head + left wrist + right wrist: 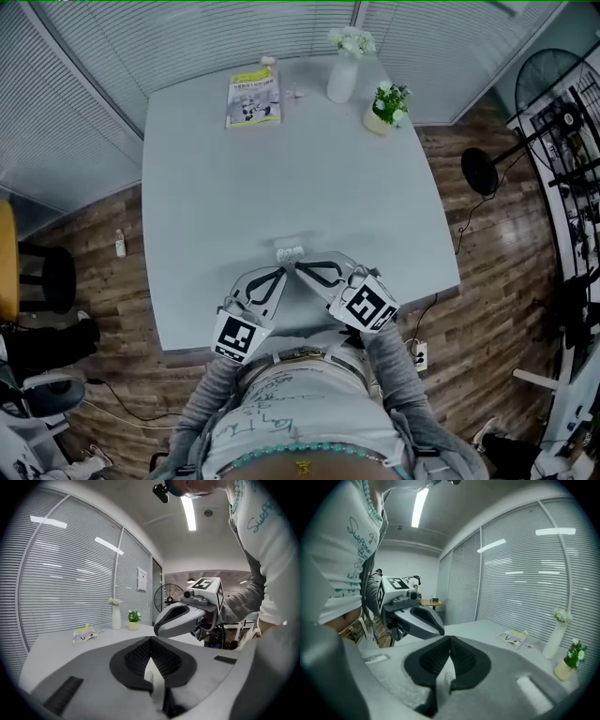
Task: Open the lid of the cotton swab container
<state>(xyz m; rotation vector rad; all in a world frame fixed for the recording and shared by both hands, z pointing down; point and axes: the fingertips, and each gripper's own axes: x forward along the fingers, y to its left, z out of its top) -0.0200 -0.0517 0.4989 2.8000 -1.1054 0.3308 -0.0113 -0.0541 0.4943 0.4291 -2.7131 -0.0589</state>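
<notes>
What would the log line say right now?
left gripper: shut on cotton swab container | right gripper: shut on same container | where: table near edge

Office: blinds (187, 37) at 12 o'clock, big grey table (281, 178) in middle, fan (551, 82) at 2 o'clock, long ceiling light (190, 513).

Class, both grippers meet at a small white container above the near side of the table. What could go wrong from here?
1. The left gripper and right gripper appear to be shut on the small white container with their tips alone. Such a thin hold could slip and drop it onto the table.
2. With both grippers pulling, it may open abruptly and spill.
</notes>
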